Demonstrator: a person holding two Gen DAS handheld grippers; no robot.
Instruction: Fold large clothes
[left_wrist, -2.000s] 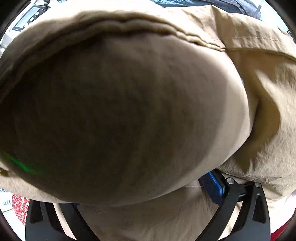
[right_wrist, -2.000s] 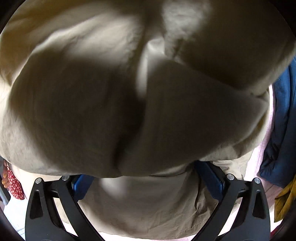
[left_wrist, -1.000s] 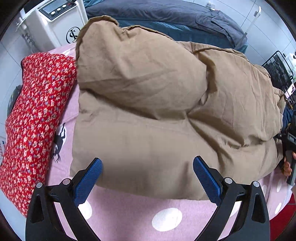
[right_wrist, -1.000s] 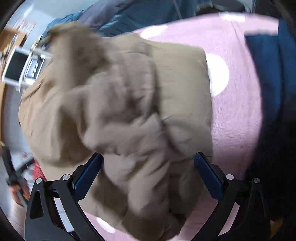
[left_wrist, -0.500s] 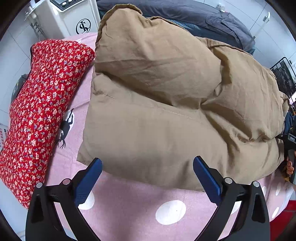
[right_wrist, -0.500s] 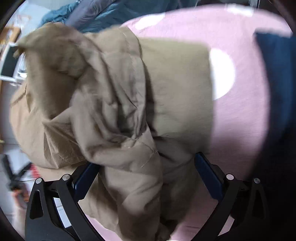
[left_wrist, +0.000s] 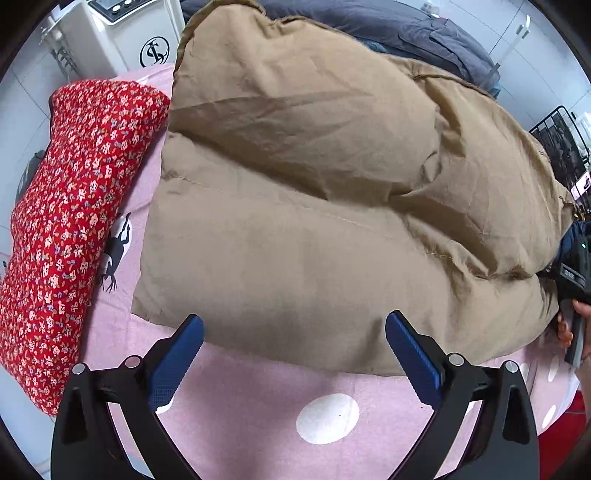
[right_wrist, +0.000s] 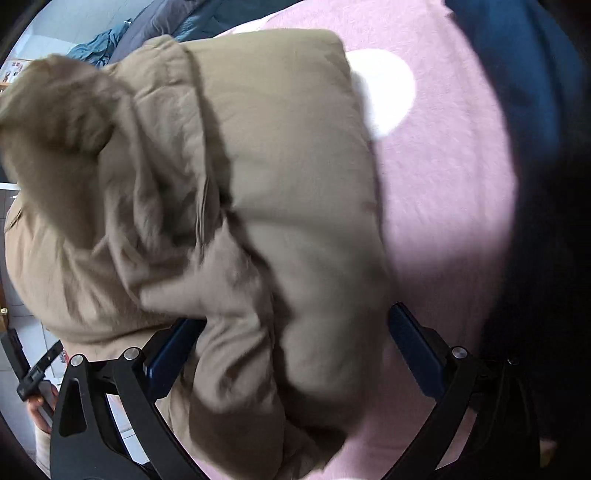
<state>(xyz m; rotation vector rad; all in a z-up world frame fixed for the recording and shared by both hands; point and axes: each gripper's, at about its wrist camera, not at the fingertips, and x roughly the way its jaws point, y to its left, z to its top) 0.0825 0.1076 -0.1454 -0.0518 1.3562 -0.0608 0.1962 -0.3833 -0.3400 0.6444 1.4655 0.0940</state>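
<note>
Tan padded jacket (left_wrist: 314, 206) is lying bunched on the pink dotted bedsheet (left_wrist: 258, 398). Your left tool (left_wrist: 294, 354) is hovering released before its hem, showing the red floral garment (left_wrist: 74, 206) alongside; your right tool (right_wrist: 295, 350), spread wide, is showing blurred folds (right_wrist: 236, 332) between its fingers.

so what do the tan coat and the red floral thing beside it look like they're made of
Puffy tan padded coat: seemingly a matte woven shell, cotton or nylon blend, over soft filling; it bulges between stitched seams and creases finely. Red floral-print fabric bundle: seemingly thin printed cotton, matte, limp. Both rest on a pink polka-dot blanket with a slightly fuzzy look.
</note>
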